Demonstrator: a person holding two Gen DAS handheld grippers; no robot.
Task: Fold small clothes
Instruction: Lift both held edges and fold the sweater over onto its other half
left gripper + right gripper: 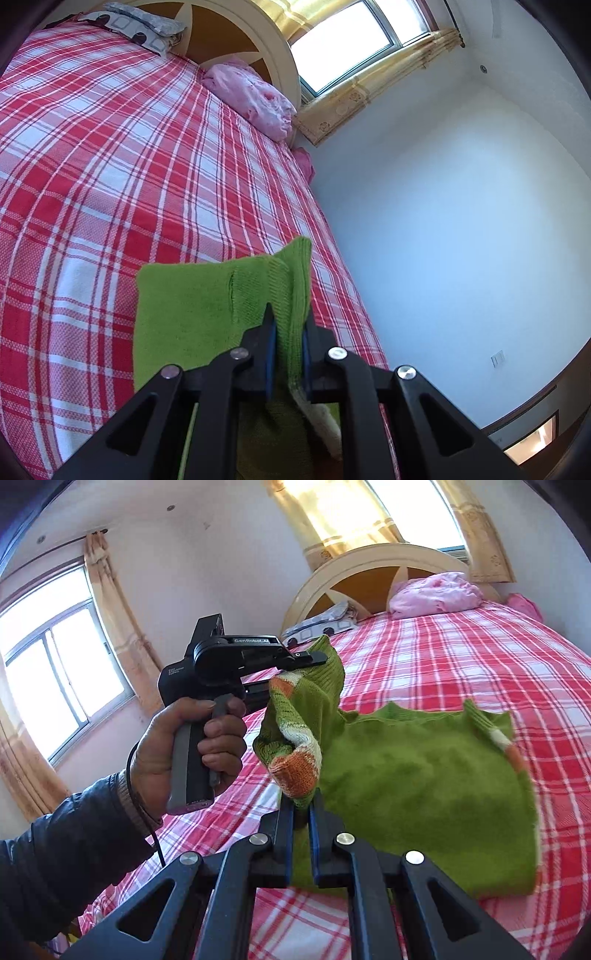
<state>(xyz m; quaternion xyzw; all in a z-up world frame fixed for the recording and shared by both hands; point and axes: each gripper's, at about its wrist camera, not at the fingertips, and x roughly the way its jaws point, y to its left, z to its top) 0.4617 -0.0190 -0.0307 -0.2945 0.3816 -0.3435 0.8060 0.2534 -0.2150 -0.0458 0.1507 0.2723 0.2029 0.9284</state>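
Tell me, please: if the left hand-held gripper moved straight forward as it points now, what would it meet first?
The left hand-held gripper is already shut on the green sweater. Beyond that cloth, its line seems to run toward the far edge of the plaid bed and the white wall; depth is unclear.

Left gripper [288,321]: jaws are closing on a ribbed edge of the green sweater [207,314].
Sweater body: is spreading left of the jaws over the plaid bedsheet [110,166].
Pink pillow [255,99]: is lying far ahead of the jaws, beside the headboard [258,40].
Window [354,40]: is glowing beyond.
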